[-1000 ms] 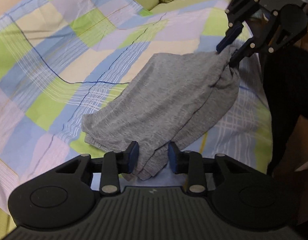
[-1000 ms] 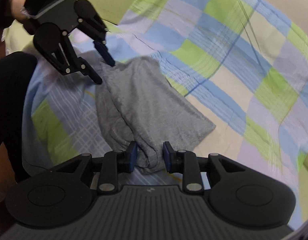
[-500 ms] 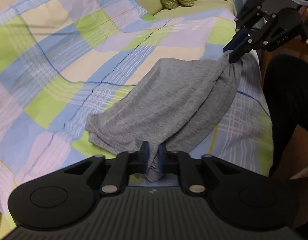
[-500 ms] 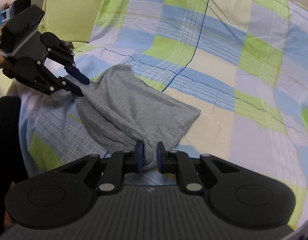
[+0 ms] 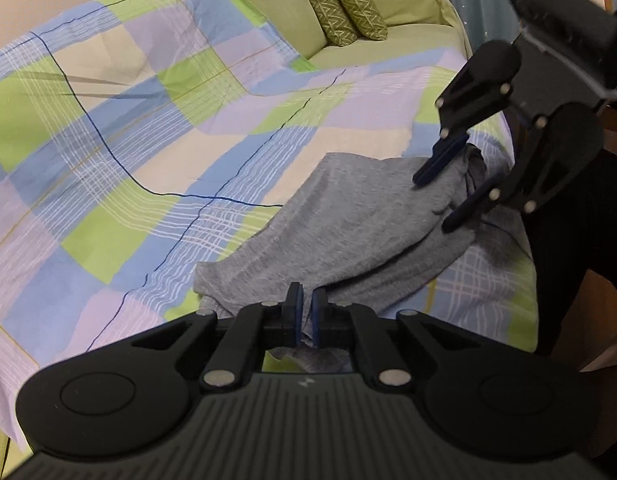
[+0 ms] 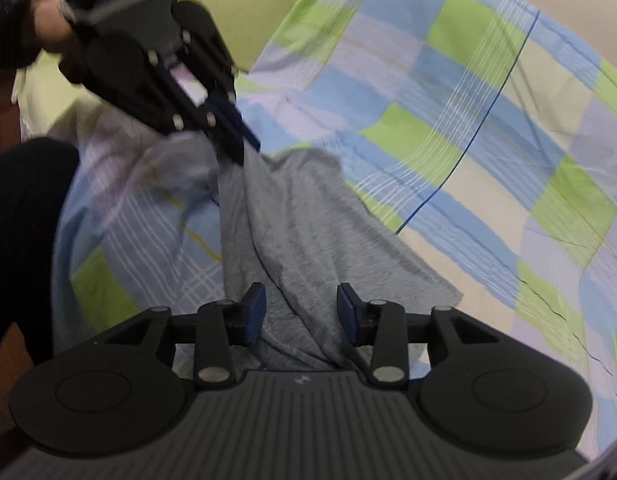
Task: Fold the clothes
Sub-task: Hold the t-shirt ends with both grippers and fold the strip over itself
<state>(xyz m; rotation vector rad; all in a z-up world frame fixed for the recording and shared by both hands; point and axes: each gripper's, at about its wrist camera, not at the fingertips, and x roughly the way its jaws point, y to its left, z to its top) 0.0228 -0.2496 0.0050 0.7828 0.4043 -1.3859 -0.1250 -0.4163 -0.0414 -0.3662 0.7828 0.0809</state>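
Stretching between the two tools, one grey garment (image 5: pixel 348 232) lies on the checked bedsheet (image 5: pixel 128 152), its long axis running from the left gripper (image 5: pixel 304 314) across to the right gripper (image 6: pixel 300 312), its one loose edge spread flat toward the far side of the bed. The left gripper is clenched on its end of the cloth, pads pressed together with a gathered grey fold pinched between them; in the right wrist view that same end rises to a tight peak under the closed blue fingers (image 6: pixel 232 120). Over at the other end the right gripper's jaws are opening: the blue pads (image 6: pixel 254 312) stand apart with a bunched ridge of cloth lying between them, touching neither. The left wrist view shows the same, jaws parted above the crumpled end near the right edge of the bed. Count it up: one garment, two grippers, and two patterned green cushions (image 5: pixel 344 8) at the far end.
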